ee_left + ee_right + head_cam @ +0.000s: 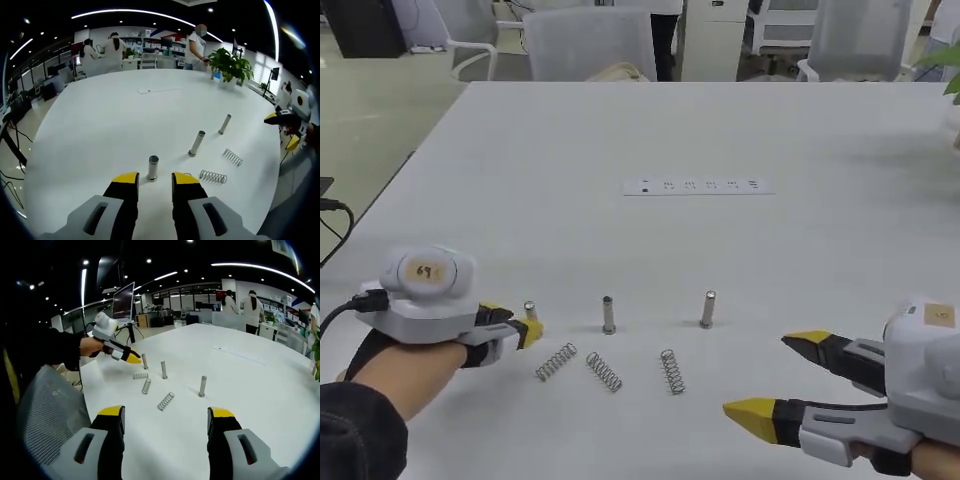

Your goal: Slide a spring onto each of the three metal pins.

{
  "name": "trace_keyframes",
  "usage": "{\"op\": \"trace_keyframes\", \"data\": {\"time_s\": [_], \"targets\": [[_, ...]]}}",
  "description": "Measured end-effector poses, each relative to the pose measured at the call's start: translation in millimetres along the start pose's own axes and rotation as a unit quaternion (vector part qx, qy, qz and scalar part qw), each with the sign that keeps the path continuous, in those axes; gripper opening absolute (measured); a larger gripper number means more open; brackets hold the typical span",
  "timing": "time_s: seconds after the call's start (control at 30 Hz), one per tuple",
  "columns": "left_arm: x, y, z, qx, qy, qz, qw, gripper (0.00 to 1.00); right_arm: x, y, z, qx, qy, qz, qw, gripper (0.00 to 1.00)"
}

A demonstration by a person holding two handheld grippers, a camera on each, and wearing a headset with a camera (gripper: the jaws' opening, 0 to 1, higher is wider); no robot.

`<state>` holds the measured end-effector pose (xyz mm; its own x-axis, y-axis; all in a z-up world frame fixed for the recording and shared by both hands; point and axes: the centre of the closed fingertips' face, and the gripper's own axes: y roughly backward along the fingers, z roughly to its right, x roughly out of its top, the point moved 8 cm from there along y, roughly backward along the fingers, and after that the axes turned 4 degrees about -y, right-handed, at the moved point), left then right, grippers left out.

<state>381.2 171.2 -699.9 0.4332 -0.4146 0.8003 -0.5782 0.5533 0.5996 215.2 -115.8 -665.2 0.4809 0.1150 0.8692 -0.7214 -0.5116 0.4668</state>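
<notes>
While the left gripper sits low over the white table, its yellow-tipped jaws stand parted just a little, nothing clamped; the left pin rises upright just off the tips, in line with the gap, next along to the left of the middle pin; whether the tips touch it, I cannot tell; to the right of the middle pin stands the right pin, upright too, all three in a row and well apart; nearer the person than the middle pin, three springs lie flat on the table, none on a pin; there's the left spring, the centre spring just beside it, and the right spring a little further right; the right gripper is well to the right of the middle pin and nearer the person, jaws spread wide, empty; beyond the middle pin, a white power strip lies flat on the table
</notes>
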Motion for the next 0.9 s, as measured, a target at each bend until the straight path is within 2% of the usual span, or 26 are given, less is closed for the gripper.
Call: {"op": "trace_keyframes", "data": {"time_s": [0.17, 0.47, 0.9], "targets": [[-7.0, 3.1, 2.7, -0.004, 0.004, -0.002, 1.0, 0.19, 0.1, -0.2, -1.0, 0.001, 0.001, -0.001, 1.0, 0.66], [-19.2, 8.1, 14.4, -0.012, 0.007, -0.005, 0.9999, 0.19, 0.5, 1.0, -0.5, -0.001, 0.001, -0.001, 1.0, 0.66], [-29.8, 4.0, 21.8, -0.027, -0.01, -0.01, 0.9995, 0.18, 1.0, 1.6, 0.7, -0.001, 0.0, -0.002, 1.0, 0.66]]}}
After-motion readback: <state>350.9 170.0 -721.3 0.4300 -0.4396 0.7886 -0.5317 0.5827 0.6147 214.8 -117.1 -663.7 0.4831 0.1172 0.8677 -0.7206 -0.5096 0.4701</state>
